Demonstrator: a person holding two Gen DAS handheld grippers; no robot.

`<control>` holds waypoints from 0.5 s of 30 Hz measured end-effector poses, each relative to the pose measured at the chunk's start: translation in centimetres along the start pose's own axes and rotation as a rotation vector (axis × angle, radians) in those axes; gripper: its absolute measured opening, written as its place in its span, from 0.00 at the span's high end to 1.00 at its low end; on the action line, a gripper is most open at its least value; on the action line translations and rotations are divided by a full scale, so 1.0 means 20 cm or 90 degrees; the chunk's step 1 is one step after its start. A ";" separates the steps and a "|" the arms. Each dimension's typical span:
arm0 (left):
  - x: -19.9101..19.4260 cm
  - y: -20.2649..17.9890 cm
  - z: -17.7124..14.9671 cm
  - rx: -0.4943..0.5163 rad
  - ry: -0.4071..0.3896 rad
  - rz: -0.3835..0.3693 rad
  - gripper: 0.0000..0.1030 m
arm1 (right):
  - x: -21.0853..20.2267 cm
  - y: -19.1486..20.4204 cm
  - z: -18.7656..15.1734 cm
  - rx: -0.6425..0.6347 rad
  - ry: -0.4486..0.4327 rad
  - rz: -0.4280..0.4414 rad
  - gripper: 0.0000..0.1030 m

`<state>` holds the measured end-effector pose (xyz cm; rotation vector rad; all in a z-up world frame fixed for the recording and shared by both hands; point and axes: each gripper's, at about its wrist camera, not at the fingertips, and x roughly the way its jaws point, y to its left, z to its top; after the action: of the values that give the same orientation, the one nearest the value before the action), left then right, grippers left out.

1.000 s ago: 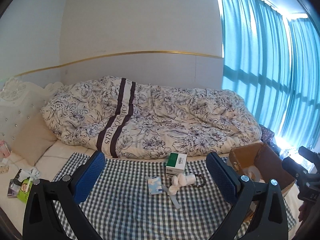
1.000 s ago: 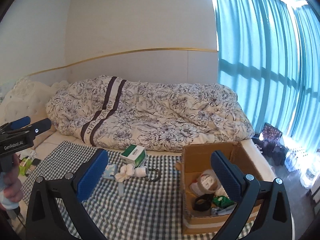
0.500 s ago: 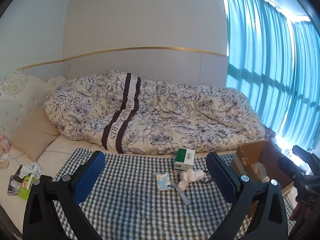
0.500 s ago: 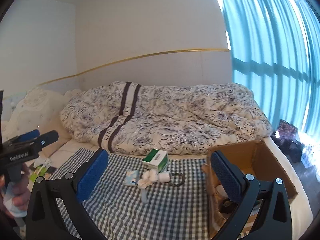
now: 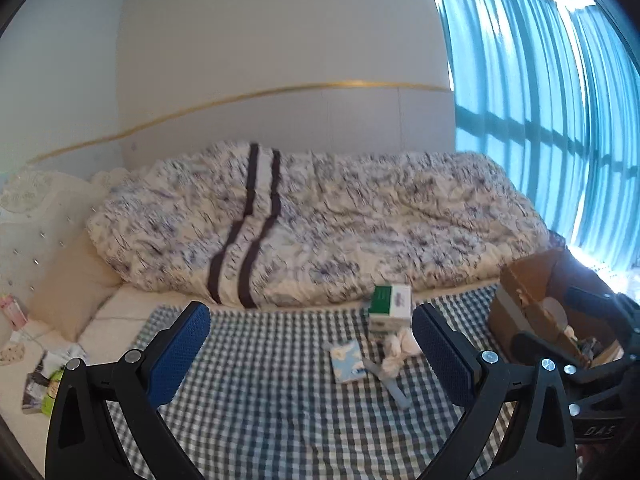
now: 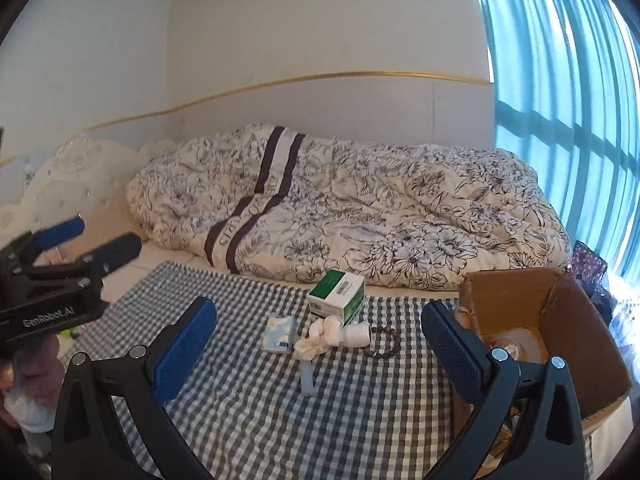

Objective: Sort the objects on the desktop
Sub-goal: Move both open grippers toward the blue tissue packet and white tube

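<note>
On a checked cloth [image 6: 256, 408] lies a small heap: a green-and-white box [image 6: 337, 292] [image 5: 390, 304], a pale blue tissue pack [image 6: 279, 334] [image 5: 347, 360], a white sock bundle [image 6: 332, 336] [image 5: 396, 350], a dark bead bracelet [image 6: 382, 342] and a pale blue strip [image 6: 307, 380]. A brown cardboard box [image 6: 552, 320] [image 5: 532, 304] at the right holds several items. My left gripper [image 5: 310, 356] is open and hangs well short of the heap. My right gripper [image 6: 318, 354] is open too, held back from the heap with nothing between its fingers.
A flowered duvet [image 6: 360, 208] fills the bed behind the cloth, with a padded white headboard [image 5: 28, 216] and a pillow [image 5: 68, 292] at left. Packets [image 5: 44, 380] lie on the sheet at the left edge. Teal curtains [image 6: 568, 80] cover the window at right.
Both grippers have drawn back and tilted up, so the heap and the cardboard box sit lower and farther off. The left view has swung, putting the heap near its right finger. Both stay open.
</note>
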<state>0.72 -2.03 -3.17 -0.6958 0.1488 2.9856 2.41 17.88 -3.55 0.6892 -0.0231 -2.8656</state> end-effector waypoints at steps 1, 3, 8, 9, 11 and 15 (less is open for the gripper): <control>0.03 0.01 -0.01 -0.004 0.014 -0.008 0.00 | 0.03 0.00 -0.01 0.002 0.010 0.004 0.00; 0.09 0.03 -0.03 -0.014 0.029 -0.025 0.00 | 0.08 0.01 -0.04 0.002 0.023 -0.001 0.00; 0.25 0.03 -0.10 0.014 0.055 0.017 0.00 | 0.20 0.03 -0.08 -0.014 0.043 -0.009 0.00; 0.28 0.03 -0.12 0.016 0.059 0.018 0.00 | 0.23 0.03 -0.09 -0.016 0.050 -0.013 0.00; 0.35 0.02 -0.15 0.019 0.067 0.007 0.00 | 0.29 0.03 -0.12 -0.019 0.068 -0.020 0.00; 0.46 0.03 -0.20 0.008 0.085 -0.015 0.00 | 0.42 0.03 -0.21 -0.029 0.104 -0.013 0.00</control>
<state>-5.89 -2.58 -10.82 -0.8892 0.1653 2.9136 -2.87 15.80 -11.03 0.9156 0.0736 -2.8090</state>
